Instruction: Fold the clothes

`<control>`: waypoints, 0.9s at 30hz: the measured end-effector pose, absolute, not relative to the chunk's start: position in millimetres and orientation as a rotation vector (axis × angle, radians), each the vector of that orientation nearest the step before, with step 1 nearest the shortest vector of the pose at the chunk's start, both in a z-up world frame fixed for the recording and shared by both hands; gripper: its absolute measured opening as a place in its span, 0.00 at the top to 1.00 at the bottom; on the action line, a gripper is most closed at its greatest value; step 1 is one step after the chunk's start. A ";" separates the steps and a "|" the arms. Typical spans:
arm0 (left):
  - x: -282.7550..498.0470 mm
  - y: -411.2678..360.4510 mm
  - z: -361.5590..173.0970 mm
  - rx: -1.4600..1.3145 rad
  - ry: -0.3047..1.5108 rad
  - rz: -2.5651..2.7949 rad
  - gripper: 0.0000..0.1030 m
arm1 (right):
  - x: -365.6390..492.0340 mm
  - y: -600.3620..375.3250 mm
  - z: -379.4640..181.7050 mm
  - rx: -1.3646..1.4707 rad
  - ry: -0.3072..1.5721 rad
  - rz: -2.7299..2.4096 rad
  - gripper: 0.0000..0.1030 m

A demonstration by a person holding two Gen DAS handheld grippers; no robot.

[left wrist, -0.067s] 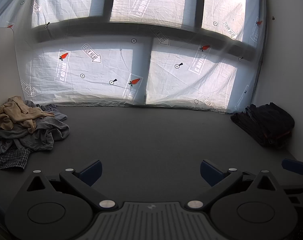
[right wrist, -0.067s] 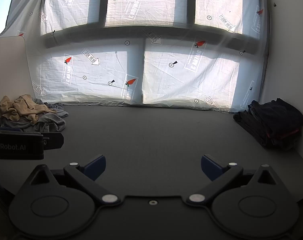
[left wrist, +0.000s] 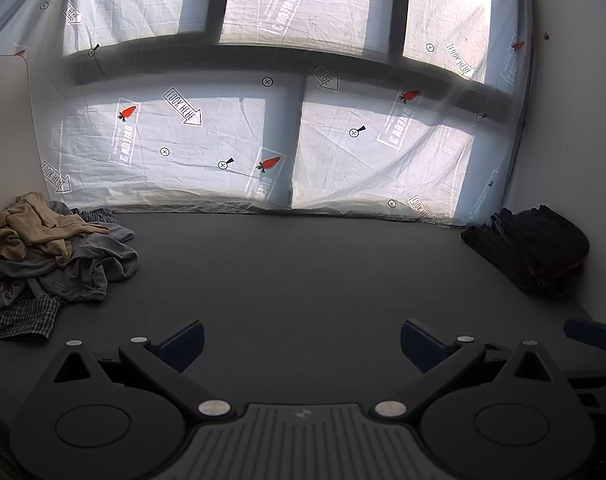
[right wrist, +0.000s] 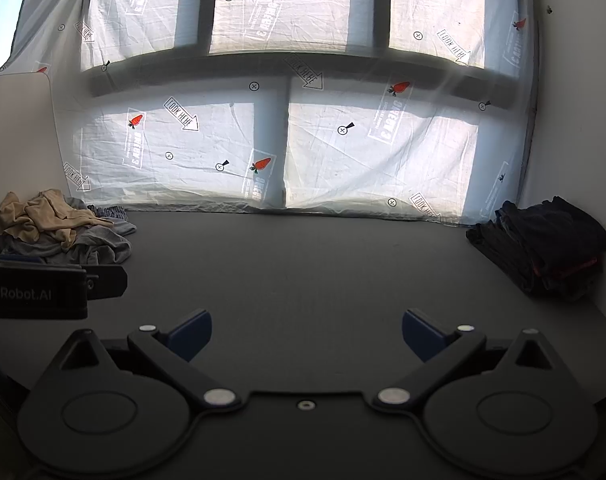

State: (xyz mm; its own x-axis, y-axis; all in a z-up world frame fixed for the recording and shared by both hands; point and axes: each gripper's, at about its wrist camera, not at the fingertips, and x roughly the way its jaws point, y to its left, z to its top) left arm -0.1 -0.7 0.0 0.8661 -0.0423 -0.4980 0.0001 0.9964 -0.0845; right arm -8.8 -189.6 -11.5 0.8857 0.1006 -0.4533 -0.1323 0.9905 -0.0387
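Dark grey table [left wrist: 303, 272] backed by window [left wrist: 383, 60] covered in translucent plastic sheeting [left wrist: 207, 144] printed with carrots and "LOOK HERE" arrows, white wall [left wrist: 571, 120] at right.

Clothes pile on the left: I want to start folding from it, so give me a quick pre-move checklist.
1. Left gripper open, holding nothing: ok.
2. Right gripper open, holding nothing: ok.
3. Pile in view, at the table's far left: ok.
4. Beige garment on top, free to grab: ok.
5. Bare table in the middle for spreading: ok.
6. Dark stack at far right, away from the middle: ok.
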 end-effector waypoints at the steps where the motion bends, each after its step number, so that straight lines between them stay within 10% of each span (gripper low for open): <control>1: -0.1 -1.0 0.0 -0.083 0.523 -0.022 0.00 | -8.5 -190.7 -11.3 -0.069 0.467 0.122 0.00; 27: 1.0 -2.7 -0.8 -0.077 0.520 -0.025 0.00 | -7.4 -191.0 -8.8 -0.069 0.465 0.120 0.00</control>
